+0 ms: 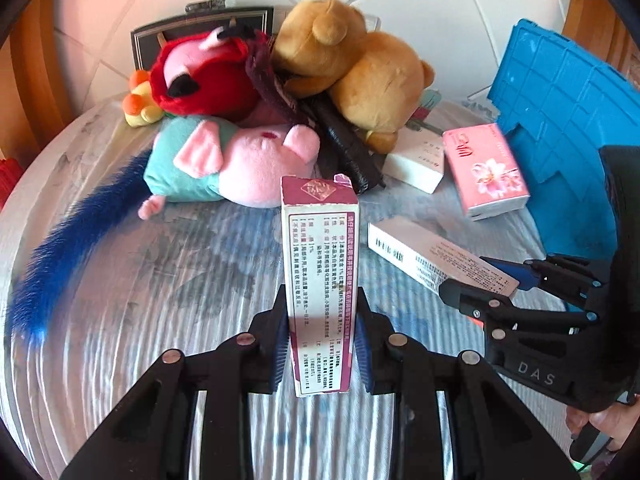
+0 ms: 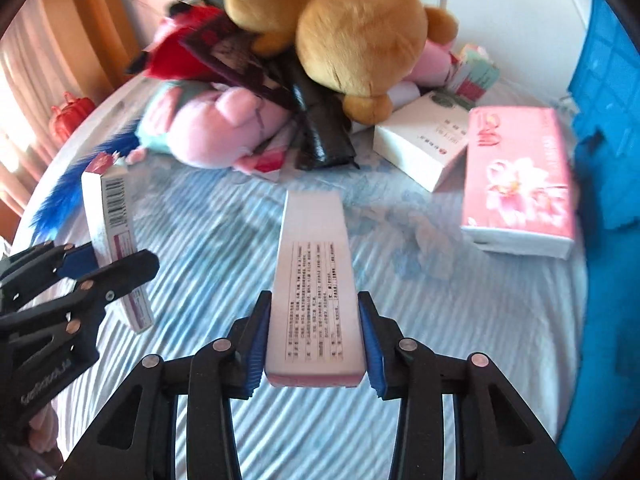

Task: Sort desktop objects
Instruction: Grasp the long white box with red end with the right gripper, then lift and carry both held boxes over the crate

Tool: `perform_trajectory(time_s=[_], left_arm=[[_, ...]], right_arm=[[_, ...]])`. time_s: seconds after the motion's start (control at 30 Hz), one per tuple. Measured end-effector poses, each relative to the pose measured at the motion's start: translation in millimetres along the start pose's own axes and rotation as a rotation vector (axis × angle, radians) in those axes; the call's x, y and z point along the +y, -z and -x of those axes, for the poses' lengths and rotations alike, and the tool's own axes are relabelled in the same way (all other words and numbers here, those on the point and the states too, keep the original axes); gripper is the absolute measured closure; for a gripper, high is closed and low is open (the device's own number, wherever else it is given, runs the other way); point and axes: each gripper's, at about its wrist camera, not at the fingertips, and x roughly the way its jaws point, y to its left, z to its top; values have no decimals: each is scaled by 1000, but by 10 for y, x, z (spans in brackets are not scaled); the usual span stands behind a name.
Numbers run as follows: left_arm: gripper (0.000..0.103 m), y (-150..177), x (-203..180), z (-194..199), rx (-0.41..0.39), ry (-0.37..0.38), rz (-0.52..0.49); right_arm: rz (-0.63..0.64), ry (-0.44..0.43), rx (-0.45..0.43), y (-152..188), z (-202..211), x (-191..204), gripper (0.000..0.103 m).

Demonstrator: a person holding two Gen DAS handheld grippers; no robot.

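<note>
Black wallet (image 1: 348, 148) lies half buried under brown bear (image 1: 372, 76).

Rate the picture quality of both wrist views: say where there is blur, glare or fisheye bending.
Left wrist view: the maroon-topped box in the left hand-held gripper is sharp; the blue furry tail and striped cloth smear toward the rim, bent by the fisheye. Right wrist view: blurred throughout, the brown teddy bear and pink tissue pack soft; the white box text stays readable; pinkish glare upper left.
</note>
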Motion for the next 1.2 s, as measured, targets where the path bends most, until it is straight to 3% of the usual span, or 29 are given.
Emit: perform_trajectory(time_s=[0.27,0.5,0.8,1.2], left_arm=[[76,155,-182,561,-82,11,-29],[75,254,-375,985,-154,36,-61],[75,216,-644,1391,-243,64,-97],[75,19,-1197,1854,-368,134,-176]], right_arm=[[36,25,-117,267,607,177,63],[39,61,-274,357,1370,234,63],[47,126,-478,542,2231,212,63],[-20,214,-722,814,3041,12,63]])
